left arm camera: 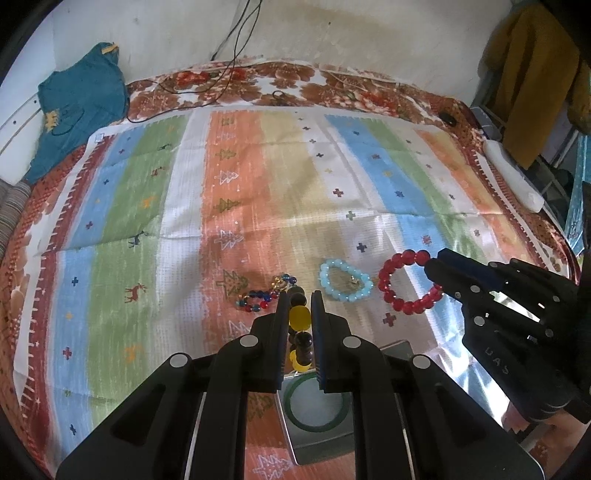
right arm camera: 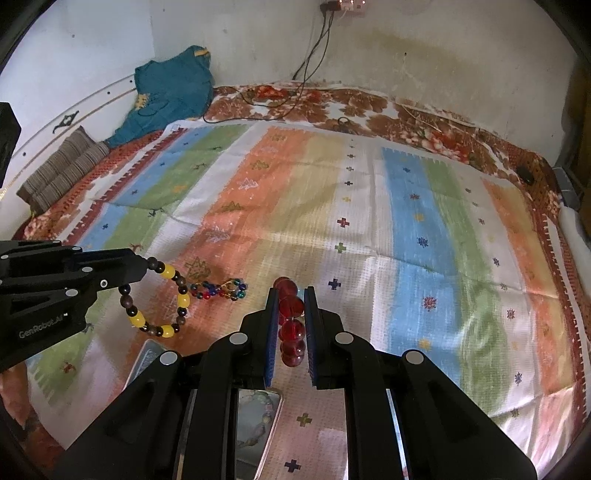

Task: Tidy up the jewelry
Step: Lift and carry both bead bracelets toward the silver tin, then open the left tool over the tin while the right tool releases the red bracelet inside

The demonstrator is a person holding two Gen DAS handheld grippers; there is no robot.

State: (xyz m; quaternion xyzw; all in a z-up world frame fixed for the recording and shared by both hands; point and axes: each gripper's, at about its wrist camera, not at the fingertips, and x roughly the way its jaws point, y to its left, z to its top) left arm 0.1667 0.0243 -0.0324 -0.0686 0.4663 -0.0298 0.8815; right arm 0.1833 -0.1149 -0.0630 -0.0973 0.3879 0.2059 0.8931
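soft daylight, moderately bright, white glare on the glossy striped cloth (left arm camera: 236, 192) near the bottom of both views, faint shadows under the beads, strong fisheye bending, dark vignetted corners, slightly soft grainy detail

I am working in a lived-in bedroom at home. A bed with a brown floral bedsheet (left arm camera: 280, 83) fills my view, a striped multicoloured woven cloth (left arm camera: 258, 177) spread over it. At the far left a crumpled teal garment (left arm camera: 79, 107) lies against the stained white plaster wall (left arm camera: 332, 33). Black cables (right arm camera: 314, 48) hang from a wall socket, and mustard-yellow clothing (left arm camera: 532, 74) hangs at far right.
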